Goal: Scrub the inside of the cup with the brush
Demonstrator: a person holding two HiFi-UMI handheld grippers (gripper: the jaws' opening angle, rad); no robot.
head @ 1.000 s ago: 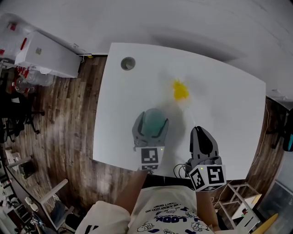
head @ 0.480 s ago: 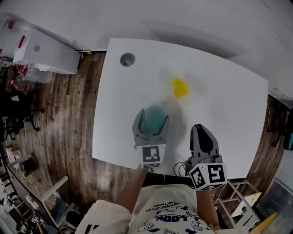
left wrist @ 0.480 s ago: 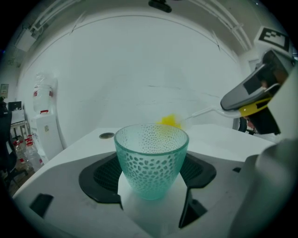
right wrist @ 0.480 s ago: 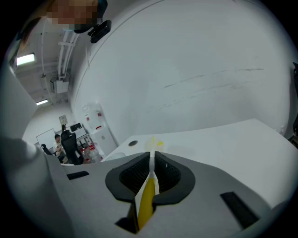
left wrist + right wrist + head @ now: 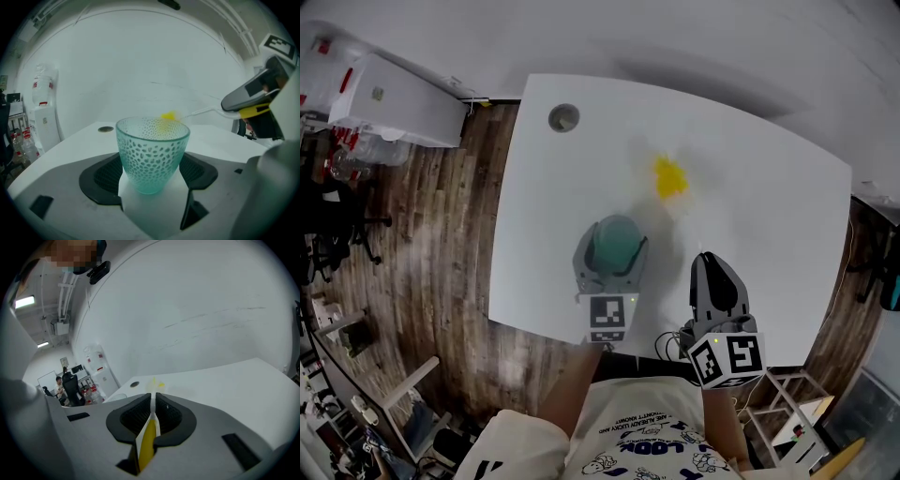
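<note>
L gripper jaws clamp the cup upright, mouth up, near the table front edge. R gripper jaws pinch the brush handle. Stem runs fwd; yellow bristles sit beyond the rim, to its right. Likely next: bring bristles back-left, then down.

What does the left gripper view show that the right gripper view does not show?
Only the left gripper view shows the teal dimpled cup between the jaws of the left gripper, and the right gripper from outside. Only the right gripper view shows those jaws shut on the yellow brush handle, and a distant office corner. Both show the white table, its round grommet and the yellow brush head.
</note>
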